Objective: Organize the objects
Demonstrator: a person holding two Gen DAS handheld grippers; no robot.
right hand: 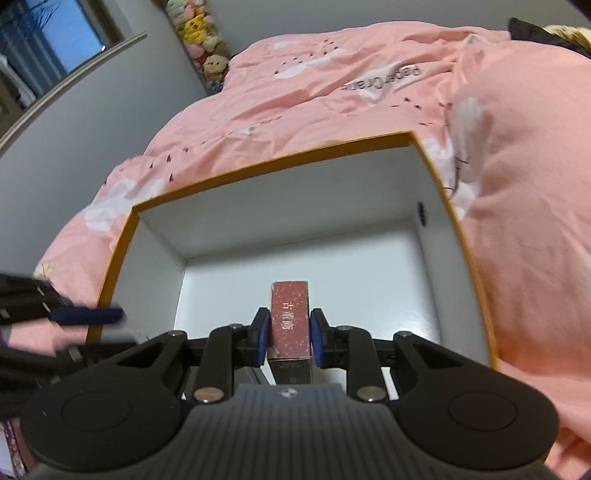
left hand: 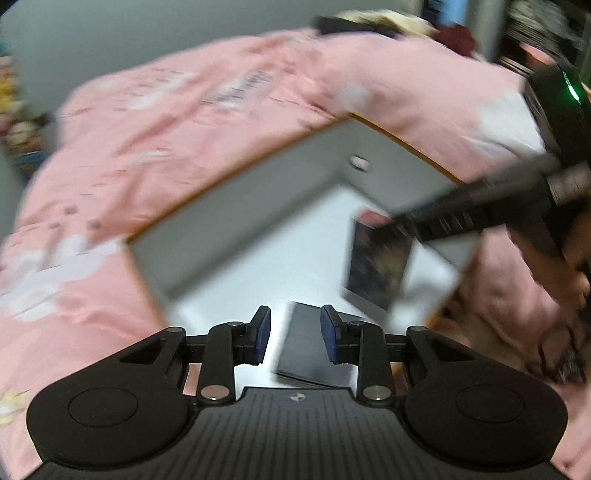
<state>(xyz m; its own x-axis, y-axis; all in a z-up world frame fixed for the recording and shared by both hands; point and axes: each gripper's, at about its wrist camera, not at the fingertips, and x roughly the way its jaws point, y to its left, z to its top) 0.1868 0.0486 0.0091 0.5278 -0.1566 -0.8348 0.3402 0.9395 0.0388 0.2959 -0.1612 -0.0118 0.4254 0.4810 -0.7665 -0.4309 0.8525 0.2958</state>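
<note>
While clamped by its narrow sides between the blue pads of the right gripper [right hand: 290, 339]: small red carton [right hand: 290, 321], speckled face up, held low over the white floor of the open box [right hand: 258, 166]. Cannot tell whether resting on that floor or just above it; blurred in the left view.

Judged as the placing step, partway through: carton inside the orange-rimmed walls, not yet let go.

Near it on the same floor, closer to the near wall: dark flat case [left hand: 314, 350], lying down and seen through the gap of the left gripper [left hand: 295, 332]. Jaws there apart, gripping nothing, hovering above the case; touching or not, cannot tell.

Around the box: pink bedcover [right hand: 332, 92] on all sides, soft and uneven, so likely to let the box rock under a push. Farther off, plush toys [right hand: 199, 29] against the grey wall.

Next, probably:
- Lower the carton until seated flat, clear of the dark case.
- Spread the right pads only once supported.
- Lift straight out, away from the walls.
- Keep the left gripper out of the right one's path.
</note>
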